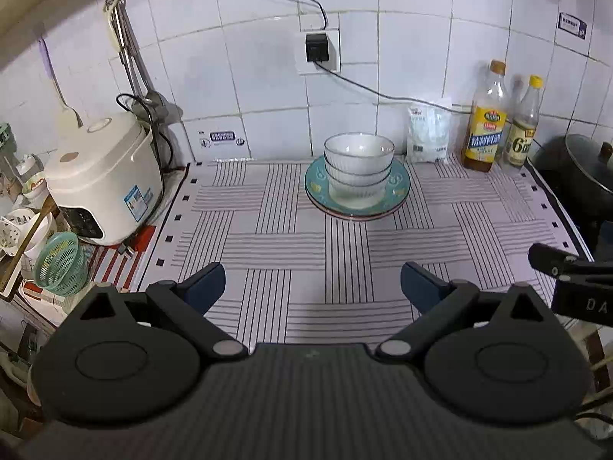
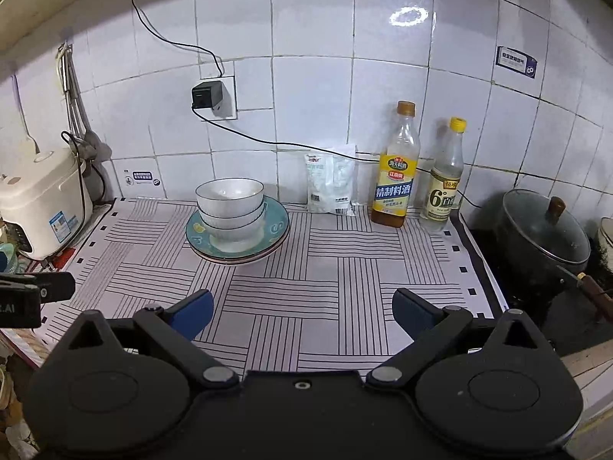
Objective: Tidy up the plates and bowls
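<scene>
Three white ribbed bowls [image 1: 358,168] [image 2: 230,211] are nested in one stack on a teal plate [image 1: 398,188] [image 2: 277,226], which lies on other plates at the back of the striped mat [image 1: 276,245] [image 2: 306,276]. My left gripper [image 1: 312,283] hangs open over the mat's front, well short of the stack, with nothing between its blue pads. My right gripper [image 2: 302,312] is open too and holds nothing; the stack sits ahead of it to the left. Each gripper shows at the edge of the other's view.
A white rice cooker [image 1: 99,180] [image 2: 38,199] stands left of the mat. Two bottles [image 1: 484,119] [image 2: 396,168] and a white packet [image 1: 428,134] [image 2: 331,180] line the tiled wall. A lidded dark pot [image 2: 544,234] sits on the stove at right. A green basket [image 1: 61,262] lies far left.
</scene>
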The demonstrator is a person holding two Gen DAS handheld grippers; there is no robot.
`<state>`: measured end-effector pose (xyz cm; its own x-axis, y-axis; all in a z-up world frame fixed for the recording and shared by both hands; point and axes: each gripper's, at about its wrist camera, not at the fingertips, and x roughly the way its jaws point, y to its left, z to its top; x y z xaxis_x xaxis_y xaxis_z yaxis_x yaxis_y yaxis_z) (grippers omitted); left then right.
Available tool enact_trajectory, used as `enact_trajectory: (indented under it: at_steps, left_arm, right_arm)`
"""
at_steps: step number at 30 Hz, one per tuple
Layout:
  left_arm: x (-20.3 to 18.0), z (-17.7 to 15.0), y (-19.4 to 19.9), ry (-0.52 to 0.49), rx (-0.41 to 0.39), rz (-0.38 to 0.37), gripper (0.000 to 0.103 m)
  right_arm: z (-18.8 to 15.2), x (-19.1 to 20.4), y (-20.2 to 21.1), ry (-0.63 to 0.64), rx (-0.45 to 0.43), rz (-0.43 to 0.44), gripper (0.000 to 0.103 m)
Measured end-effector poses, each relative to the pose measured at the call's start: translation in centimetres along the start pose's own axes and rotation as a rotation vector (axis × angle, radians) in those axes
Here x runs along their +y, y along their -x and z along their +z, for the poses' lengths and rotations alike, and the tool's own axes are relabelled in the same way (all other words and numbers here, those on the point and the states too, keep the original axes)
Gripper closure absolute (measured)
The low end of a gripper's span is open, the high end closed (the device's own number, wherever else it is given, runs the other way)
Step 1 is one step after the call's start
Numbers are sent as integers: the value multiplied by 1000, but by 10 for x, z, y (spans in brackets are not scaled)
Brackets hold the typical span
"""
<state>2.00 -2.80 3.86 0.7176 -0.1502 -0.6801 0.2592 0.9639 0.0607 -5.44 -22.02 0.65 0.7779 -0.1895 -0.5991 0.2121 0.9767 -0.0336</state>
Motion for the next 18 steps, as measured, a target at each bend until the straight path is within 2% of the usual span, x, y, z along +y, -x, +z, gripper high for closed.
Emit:
enact_trajectory:
  at_steps: [7, 18]
  left_arm:
    - [-5, -2, -3, 29, -21, 34, 4]
    - [-13, -5, -3, 14, -49, 80, 4]
  right_arm:
    - [-2, -3, -1, -4, 15, -5, 2]
    - [-5, -9, -6, 5, 50, -10, 2]
